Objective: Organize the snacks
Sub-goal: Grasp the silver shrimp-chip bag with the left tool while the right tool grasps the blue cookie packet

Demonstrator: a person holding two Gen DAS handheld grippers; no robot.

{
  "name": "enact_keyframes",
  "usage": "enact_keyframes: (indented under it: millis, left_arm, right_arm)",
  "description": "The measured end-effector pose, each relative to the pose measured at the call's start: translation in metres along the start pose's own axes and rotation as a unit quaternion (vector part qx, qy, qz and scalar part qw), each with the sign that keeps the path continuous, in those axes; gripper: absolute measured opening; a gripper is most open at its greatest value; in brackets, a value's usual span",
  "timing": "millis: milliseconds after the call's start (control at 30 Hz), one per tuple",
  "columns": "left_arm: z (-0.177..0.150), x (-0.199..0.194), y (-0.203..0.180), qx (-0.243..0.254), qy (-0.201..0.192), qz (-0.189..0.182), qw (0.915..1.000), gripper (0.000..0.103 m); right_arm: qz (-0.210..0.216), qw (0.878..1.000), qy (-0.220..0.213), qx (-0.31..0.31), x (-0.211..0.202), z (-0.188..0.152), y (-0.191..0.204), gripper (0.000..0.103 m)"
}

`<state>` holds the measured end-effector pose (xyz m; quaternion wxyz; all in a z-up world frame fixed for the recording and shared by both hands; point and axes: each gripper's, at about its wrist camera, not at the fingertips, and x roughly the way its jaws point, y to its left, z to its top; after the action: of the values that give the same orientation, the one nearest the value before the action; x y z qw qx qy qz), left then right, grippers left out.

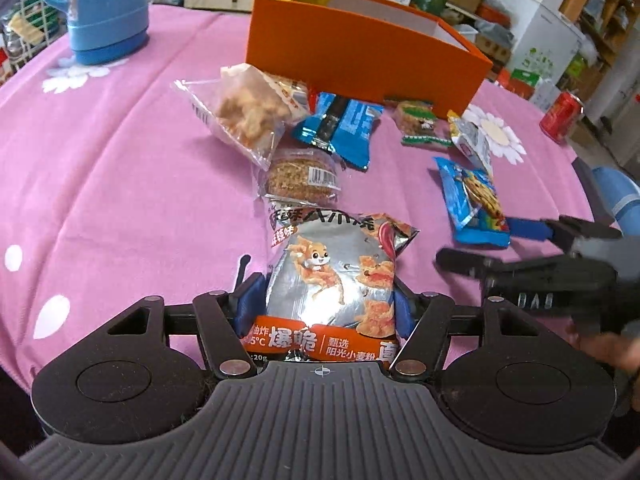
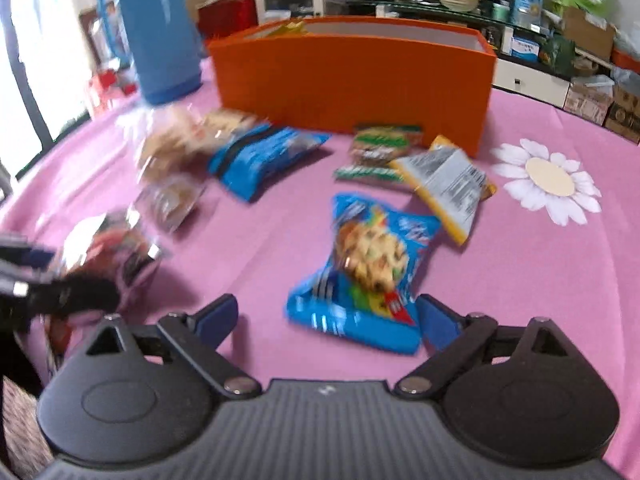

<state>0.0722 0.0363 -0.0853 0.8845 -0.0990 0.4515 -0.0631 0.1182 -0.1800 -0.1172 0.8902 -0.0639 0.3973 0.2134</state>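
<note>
My left gripper (image 1: 326,300) is shut on a silver and orange snack packet (image 1: 332,276), its blue pads pressing on both sides. In the right wrist view this packet (image 2: 116,256) is a blur at the left. My right gripper (image 2: 326,312) stands open over the pink cloth. A blue cookie packet (image 2: 368,276) lies between its fingers, close to the right pad with a wide gap on the left. The orange box (image 1: 360,52) (image 2: 352,76) stands at the back with a yellow wrapper inside. In the left wrist view the right gripper (image 1: 492,244) sits beside the cookie packet (image 1: 474,200).
Loose on the cloth before the box lie a clear bag of fried pieces (image 1: 244,116), a round sesame cake (image 1: 300,178), a blue packet (image 2: 264,156), a green packet (image 2: 380,148) and a yellow-edged packet (image 2: 444,184). A blue thermos (image 1: 104,12) stands back left, a red can (image 1: 560,114) far right.
</note>
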Motion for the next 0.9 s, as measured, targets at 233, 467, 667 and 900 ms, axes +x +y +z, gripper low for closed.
enact_keyframes:
  millis: [233,467,667,900]
  left_arm:
    - [0.002,-0.005,0.007,-0.006,-0.016,0.003,0.9998,0.064]
    - [0.0,0.0,0.008,0.001,-0.004,0.006,1.0,0.071]
    - [-0.001,0.003,0.011,-0.006,-0.001,-0.001,1.0,0.069]
    - [-0.001,0.001,0.015,-0.014,-0.002,-0.004,0.9999,0.068]
  right_arm:
    - [-0.056,0.997,-0.013,0.058,0.001,0.014,-0.003,0.102]
    - [-0.126,0.984,0.008,0.124,0.029,0.029,-0.003,0.102]
    - [-0.111,0.989,0.012,0.095,0.03,0.028,-0.004,0.102]
    - [-0.099,0.992,0.009,0.074,0.029,0.028,-0.01,0.095]
